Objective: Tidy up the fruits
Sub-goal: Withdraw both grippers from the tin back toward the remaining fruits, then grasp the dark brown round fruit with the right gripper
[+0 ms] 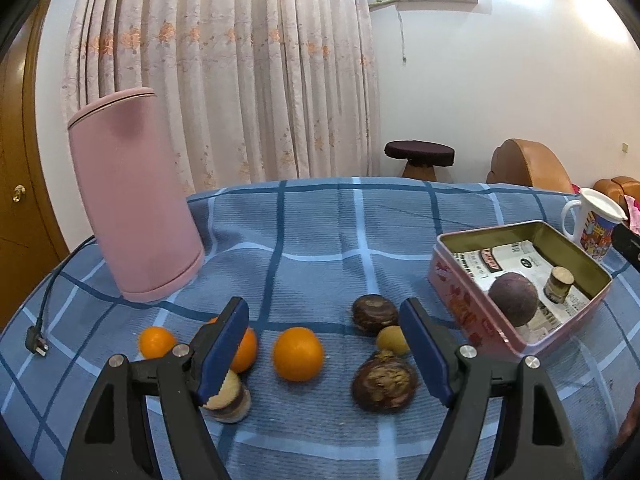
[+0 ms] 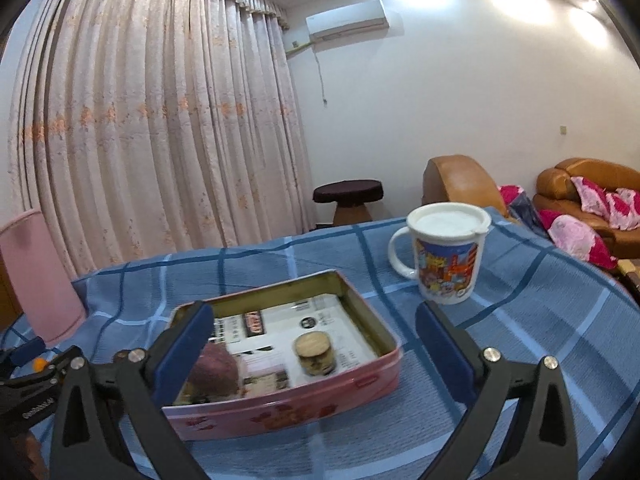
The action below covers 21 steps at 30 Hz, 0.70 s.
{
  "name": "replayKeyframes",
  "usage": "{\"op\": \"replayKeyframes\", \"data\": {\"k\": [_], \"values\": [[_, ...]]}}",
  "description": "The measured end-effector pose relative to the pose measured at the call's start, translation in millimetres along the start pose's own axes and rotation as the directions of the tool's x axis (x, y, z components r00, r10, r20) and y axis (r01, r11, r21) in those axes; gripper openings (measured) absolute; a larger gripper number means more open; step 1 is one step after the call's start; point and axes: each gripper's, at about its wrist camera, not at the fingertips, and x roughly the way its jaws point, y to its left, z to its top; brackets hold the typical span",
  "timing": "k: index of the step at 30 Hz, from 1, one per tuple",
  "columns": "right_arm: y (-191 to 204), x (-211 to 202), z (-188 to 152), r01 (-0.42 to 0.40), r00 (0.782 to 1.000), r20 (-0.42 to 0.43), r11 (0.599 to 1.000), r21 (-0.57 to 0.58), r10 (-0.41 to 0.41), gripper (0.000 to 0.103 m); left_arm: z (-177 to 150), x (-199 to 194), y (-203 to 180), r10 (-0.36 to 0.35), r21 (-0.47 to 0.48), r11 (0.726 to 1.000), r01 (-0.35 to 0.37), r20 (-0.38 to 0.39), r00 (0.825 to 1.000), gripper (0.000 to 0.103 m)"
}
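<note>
Grippers both hover low over the table (image 1: 320, 240), jaws wide apart and empty. Left gripper (image 1: 324, 354) frames an orange (image 1: 298, 354) and dark fruits (image 1: 384, 386); only its view shows these. Right gripper (image 2: 314, 350) straddles the pink tin (image 2: 304, 400), which holds a purple fruit (image 2: 216, 368); the mug (image 2: 446, 254) stands beyond.

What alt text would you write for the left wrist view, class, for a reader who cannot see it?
The open left gripper hovers over an orange on a blue checked tablecloth, with more oranges and brown fruits around it. At right, a pink tin holds a purple fruit.
</note>
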Motion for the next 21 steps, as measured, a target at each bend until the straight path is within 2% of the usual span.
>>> {"op": "replayKeyframes", "data": {"k": [15, 21], "values": [[72, -4, -15, -0.13, 0.991, -0.033, 0.989, -0.066, 0.128, 0.103, -2, 7, 48, 0.04, -0.036, 0.999, -0.041, -0.023, 0.999, 0.08], [101, 3, -23, -0.19, 0.979, -0.096, 0.974, -0.125, 0.179, 0.103, -1, 10, 71, 0.12, 0.012, 0.993, -0.12, -0.011, 0.993, 0.08]]}}
